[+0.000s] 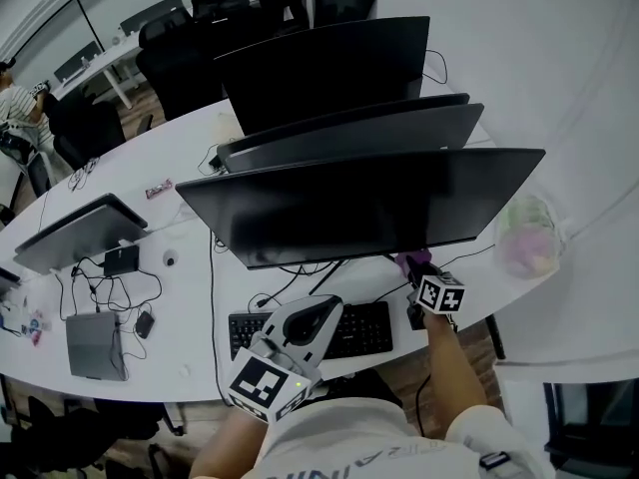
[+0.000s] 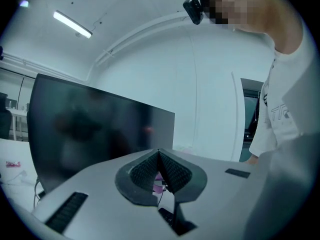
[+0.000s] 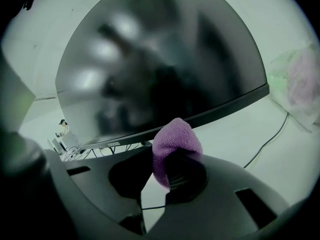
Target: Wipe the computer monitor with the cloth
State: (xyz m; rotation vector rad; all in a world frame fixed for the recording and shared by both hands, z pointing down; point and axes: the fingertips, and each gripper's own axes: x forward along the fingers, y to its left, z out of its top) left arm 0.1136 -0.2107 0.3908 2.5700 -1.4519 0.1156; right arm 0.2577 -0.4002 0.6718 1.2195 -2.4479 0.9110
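- The right gripper (image 3: 162,174) had its jaws clamped on the purple cloth (image 3: 175,143), a rounded fold of which bulged out past the jaw tips.
- The cloth was right at the lower bezel of the nearest computer monitor (image 1: 369,206), toward the bezel's right end. No view shows clearly whether it touched.
- That monitor stood nearest the front edge of the white desk (image 1: 190,297), with further monitors ranged behind it.
- The left gripper (image 2: 159,152) had its jaws together at the tips with nothing between them. It hung above the black keyboard (image 1: 371,329) at the desk's front edge, below the monitor's middle and well apart from the cloth.
- A small logo (image 3: 112,144) sat on the monitor's lower bezel, too small to read.
- A clear bag (image 1: 526,234) of pink and green stuff lay near the desk's right end, just beside the monitor's right corner.
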